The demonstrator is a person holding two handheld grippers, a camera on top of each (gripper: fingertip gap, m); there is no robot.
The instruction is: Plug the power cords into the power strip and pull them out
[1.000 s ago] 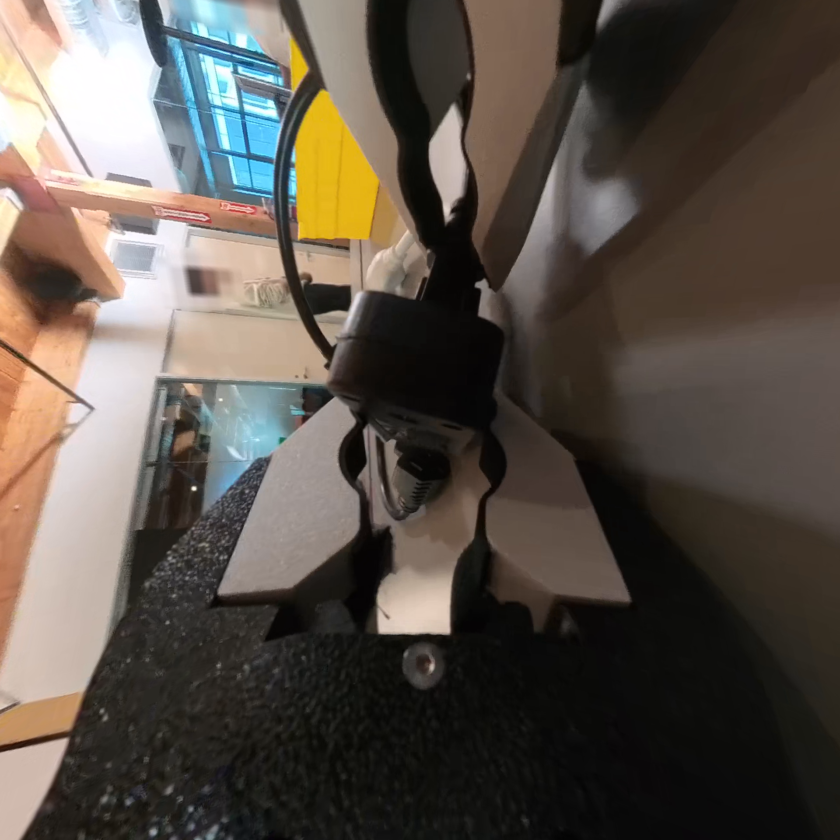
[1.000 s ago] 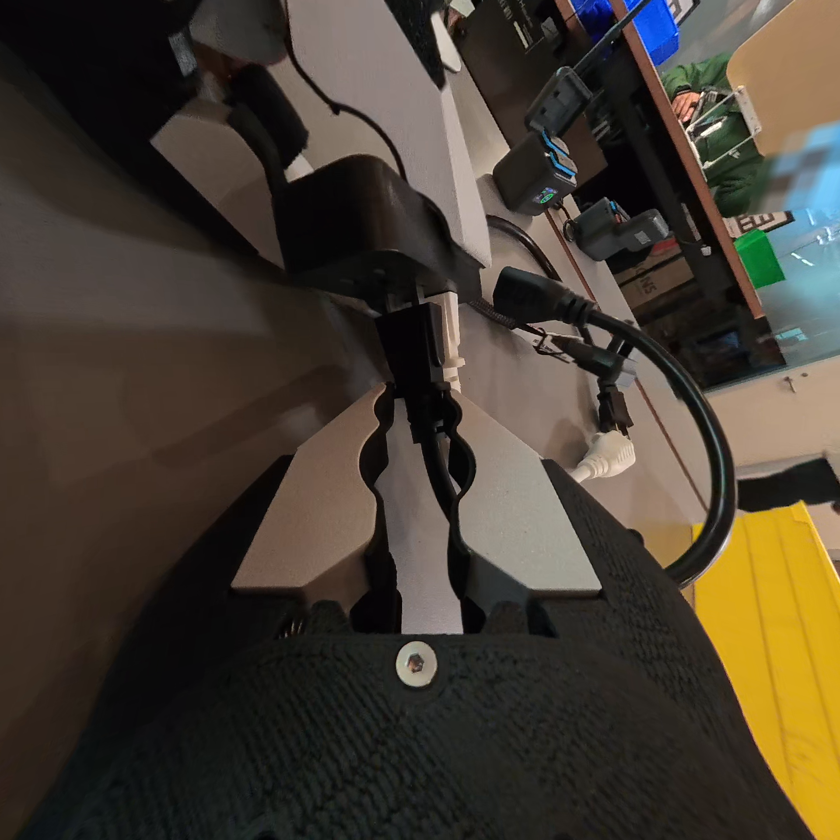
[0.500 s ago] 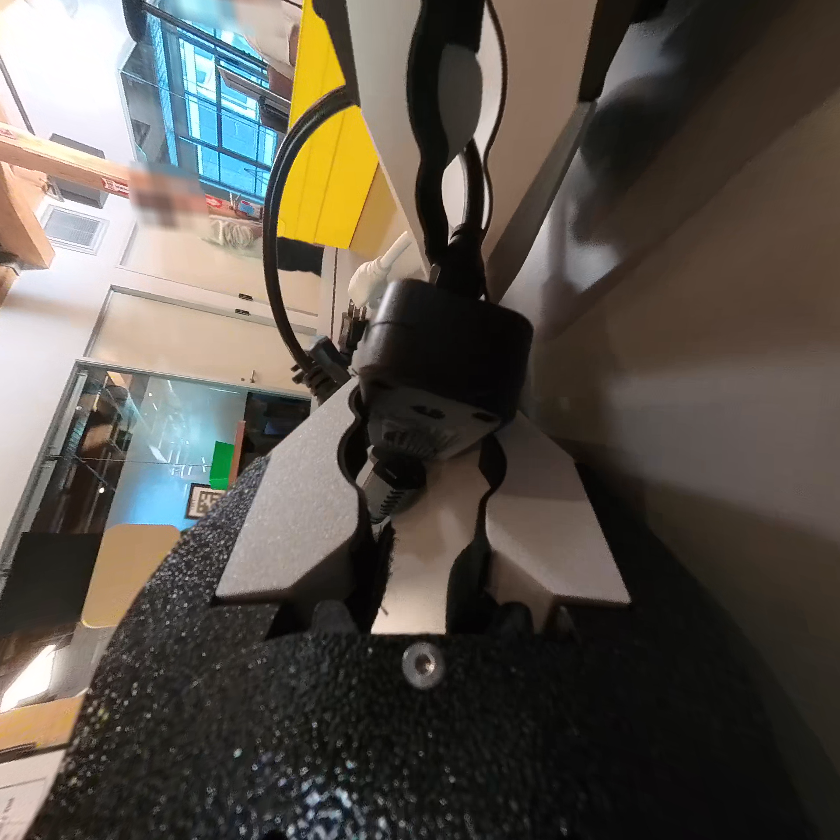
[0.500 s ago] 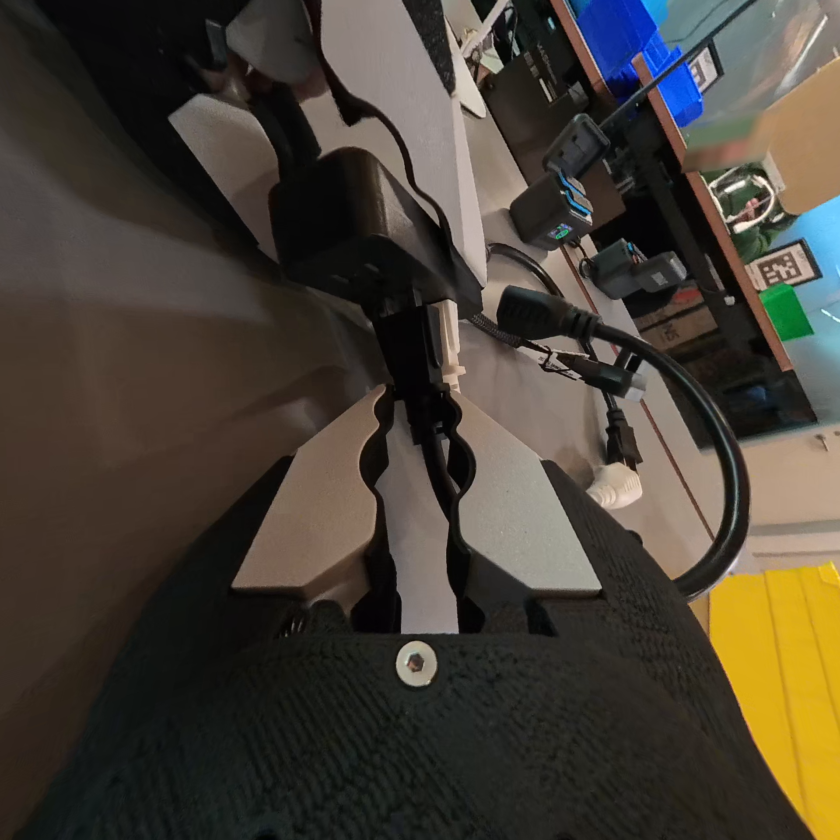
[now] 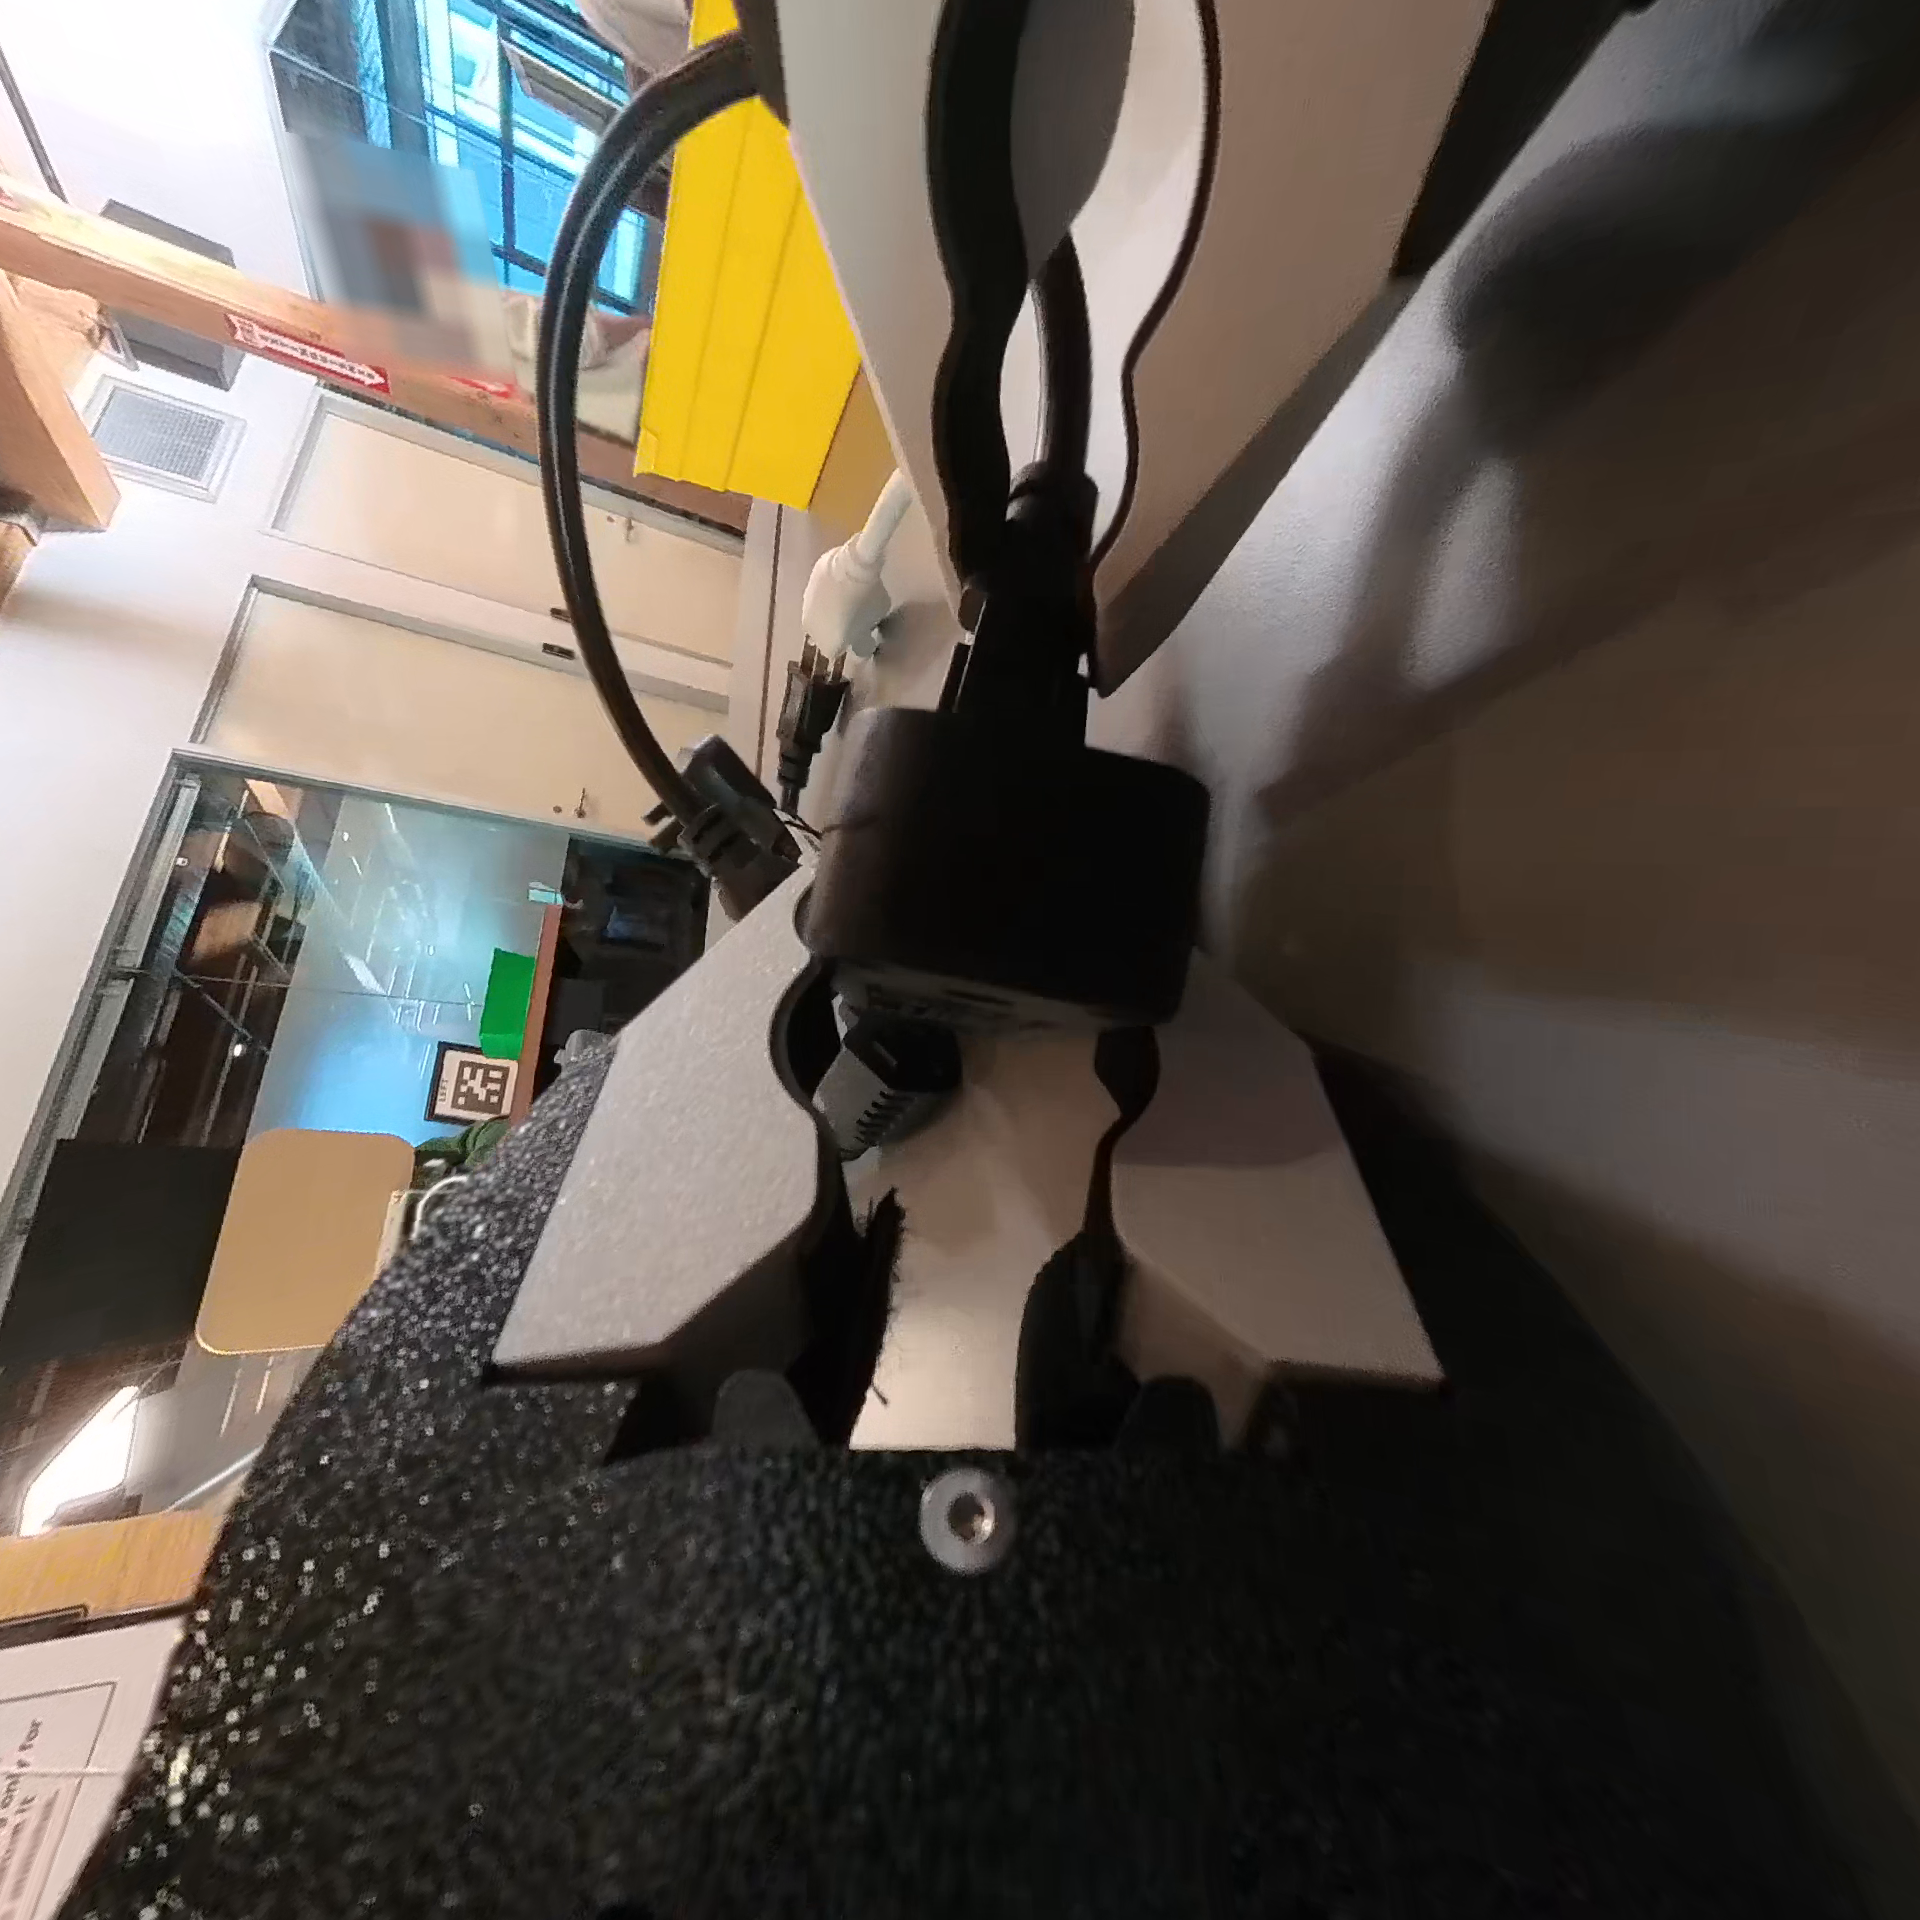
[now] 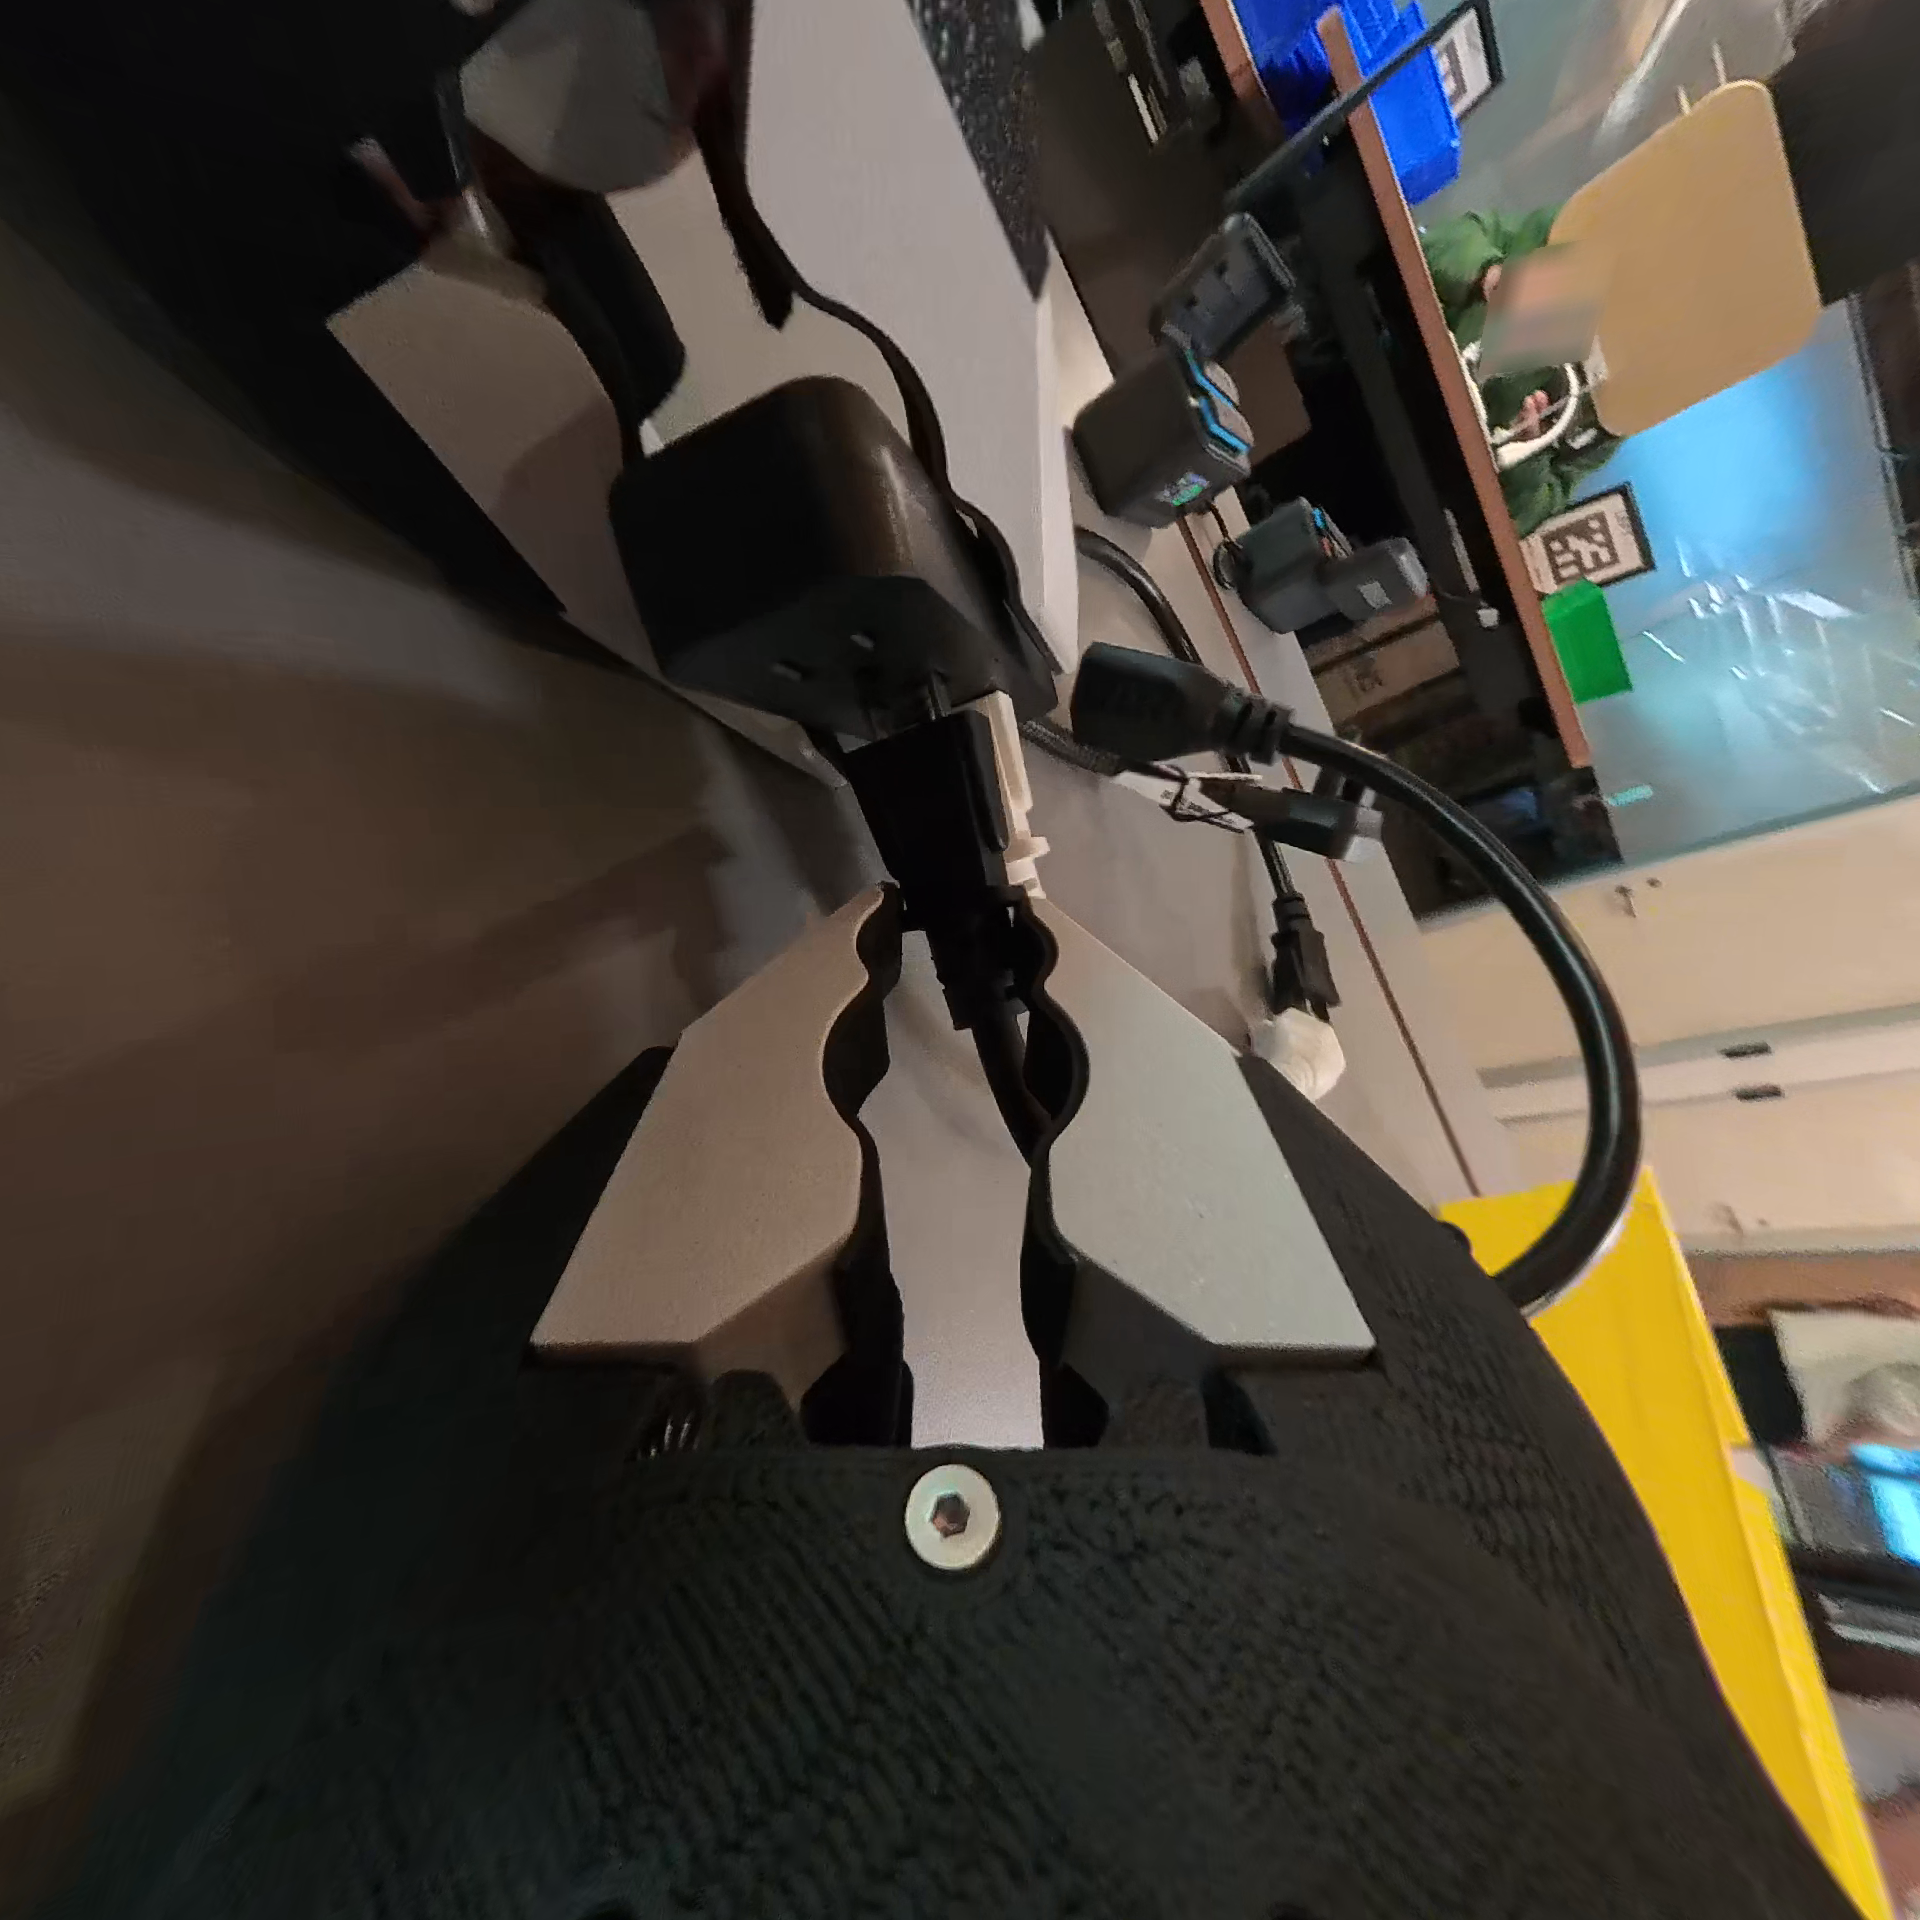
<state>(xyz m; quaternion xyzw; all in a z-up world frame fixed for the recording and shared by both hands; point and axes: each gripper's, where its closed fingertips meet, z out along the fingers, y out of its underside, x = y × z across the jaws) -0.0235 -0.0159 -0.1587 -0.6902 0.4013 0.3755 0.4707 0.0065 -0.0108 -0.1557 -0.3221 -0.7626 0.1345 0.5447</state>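
The right gripper (image 6: pixel 956 935) is closed on a black plug (image 6: pixel 951 821) just behind its body, the cord running back between the fingers (image 6: pixel 1143 1143). The plug's front sits against the socket face of a black power block (image 6: pixel 800 561); whether its prongs are fully in cannot be told. The left gripper (image 5: pixel 966 1049) holds that same power block from the far end, its jaws pinched on the block's edge, a ribbed cable sleeve (image 5: pixel 883 1101) lying between them. Loose plugs (image 6: pixel 1299 956) lie on the grey table (image 6: pixel 1132 862) to the right. This looks like the seating or pulling step; the next move calls for a straight push or pull along the plug's axis while the left braces.
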